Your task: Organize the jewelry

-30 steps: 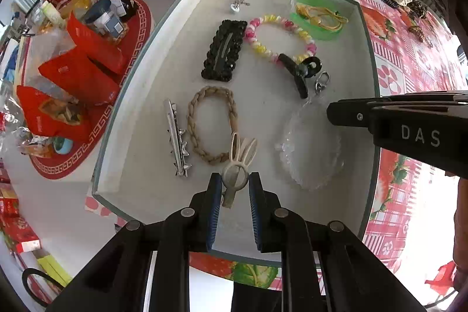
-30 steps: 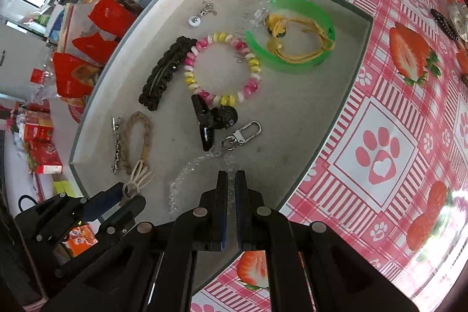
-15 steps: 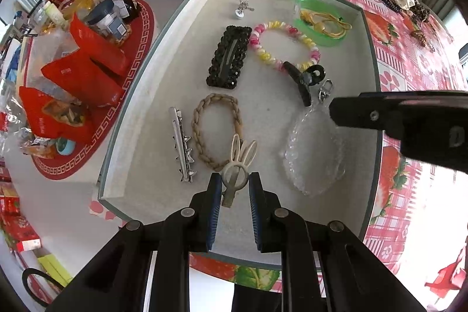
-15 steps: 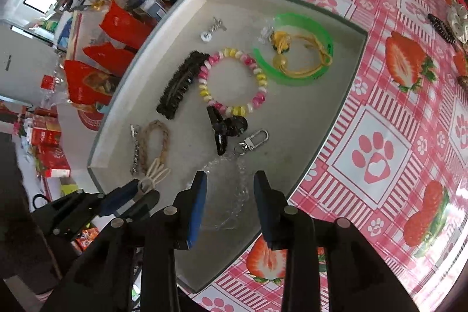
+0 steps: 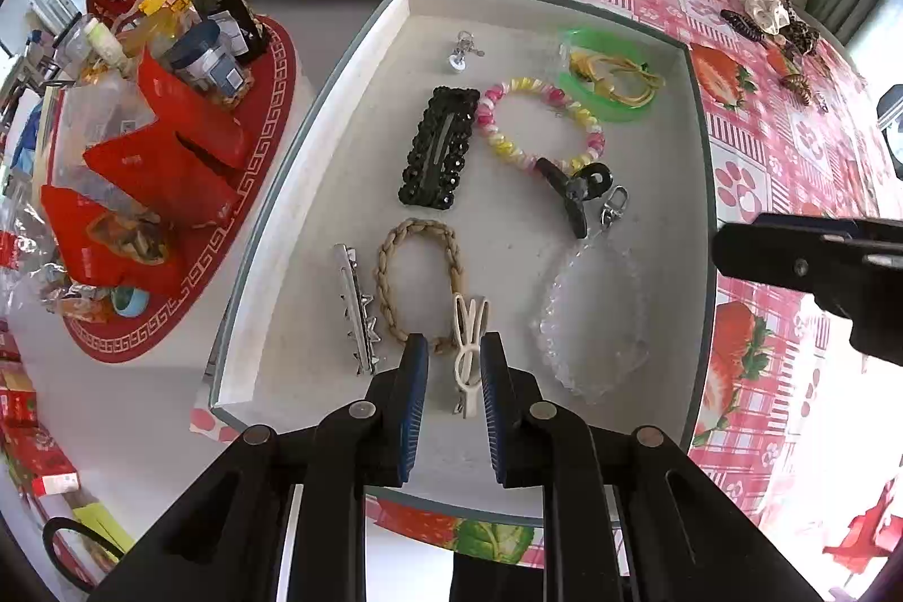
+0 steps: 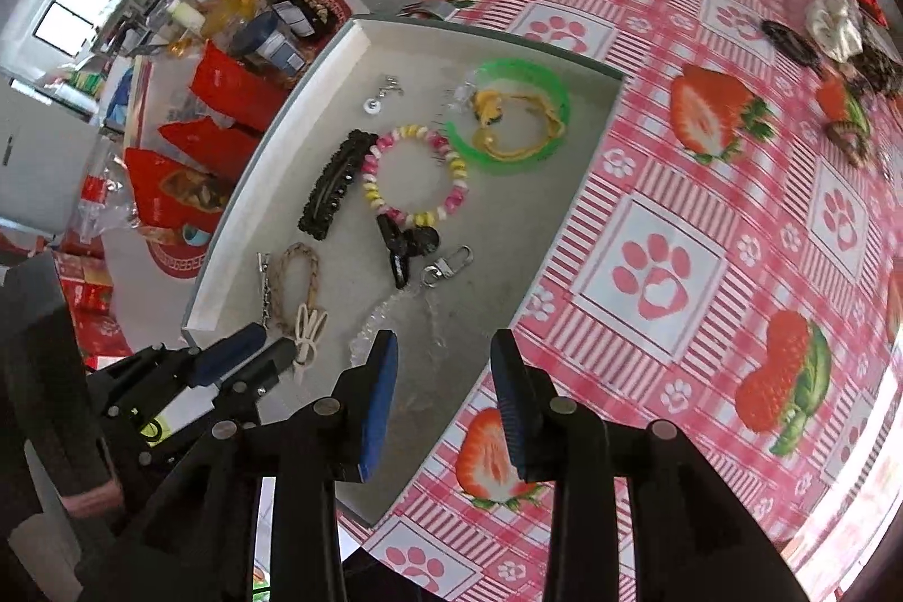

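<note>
A: Left gripper (image 5: pixel 454 365) — jaws apart, the cream plastic bunny-ear hair clip (image 5: pixel 467 354) lies between the blue pads, no clamp on it that I can see. Clip sits on the floor of the shallow white tray (image 5: pixel 271 229), near edge, touching the tan braided hair loop (image 5: pixel 417 280).

B: Right gripper (image 6: pixel 443 365)?

A: Jaws wide apart, nothing in them, hovering over the tray's near right side above the clear beaded strap with metal clasp (image 6: pixel 406 314).

B: Handling on the bunny clip?

A: My guess — very light, stiff thin plastic, smooth, so it could skid or twist out. The ears look snappable. I'd pinch across the flat body below the ears, not the tips.

B: The beaded strap?

A: Floppy, probably slippery beads, and it will dangle. Take it at the clasp end or bunch a few beads.

B: What differs between the views?

A: Left wrist view shows the clip sitting squarely between the pads, and the silver toothed metal clip (image 5: pixel 355 314) beside the braid in detail. Right wrist view shows the left gripper from the side, low at the tray edge — plus far more of the pink strawberry-and-paw tablecloth (image 6: pixel 705 218), where a few hair pieces are still lying outside the tray, blurred.
</note>
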Demonstrator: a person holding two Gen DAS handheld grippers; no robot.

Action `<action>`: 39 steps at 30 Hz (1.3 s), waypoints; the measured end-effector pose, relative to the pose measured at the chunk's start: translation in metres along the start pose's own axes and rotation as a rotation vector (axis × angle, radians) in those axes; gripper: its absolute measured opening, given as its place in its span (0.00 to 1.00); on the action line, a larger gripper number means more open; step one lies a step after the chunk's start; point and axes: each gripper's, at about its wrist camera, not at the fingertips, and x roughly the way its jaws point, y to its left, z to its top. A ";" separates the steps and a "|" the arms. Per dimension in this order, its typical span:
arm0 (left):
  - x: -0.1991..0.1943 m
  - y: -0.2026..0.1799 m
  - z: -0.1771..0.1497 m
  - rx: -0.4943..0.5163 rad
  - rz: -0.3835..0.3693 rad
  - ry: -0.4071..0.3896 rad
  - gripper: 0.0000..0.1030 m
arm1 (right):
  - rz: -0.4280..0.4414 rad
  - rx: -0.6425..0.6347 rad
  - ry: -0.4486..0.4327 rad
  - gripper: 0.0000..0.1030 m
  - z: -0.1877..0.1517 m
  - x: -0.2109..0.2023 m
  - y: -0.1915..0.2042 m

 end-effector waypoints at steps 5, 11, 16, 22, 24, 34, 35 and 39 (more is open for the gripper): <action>0.000 0.001 -0.001 -0.009 -0.004 0.026 0.25 | -0.003 0.028 0.009 0.36 -0.004 0.000 -0.001; -0.011 0.005 -0.002 -0.025 0.048 -0.009 0.98 | -0.010 0.037 0.016 0.36 -0.008 -0.005 -0.003; -0.018 0.011 0.002 -0.043 0.040 -0.003 0.98 | -0.016 0.043 0.023 0.36 -0.010 -0.010 -0.002; -0.035 0.013 0.002 -0.038 0.043 -0.002 1.00 | -0.026 0.037 0.030 0.43 -0.008 -0.019 0.005; -0.041 0.014 -0.002 -0.037 0.046 0.008 1.00 | -0.027 0.030 0.034 0.51 -0.008 -0.024 0.009; -0.088 0.024 -0.008 -0.053 0.040 -0.035 1.00 | -0.059 0.007 0.014 0.78 -0.008 -0.059 0.026; -0.091 0.025 -0.007 -0.053 0.041 -0.038 1.00 | -0.066 0.004 0.007 0.78 -0.008 -0.063 0.028; -0.110 0.029 -0.007 -0.047 0.055 -0.050 1.00 | -0.098 -0.016 -0.019 0.83 -0.008 -0.082 0.035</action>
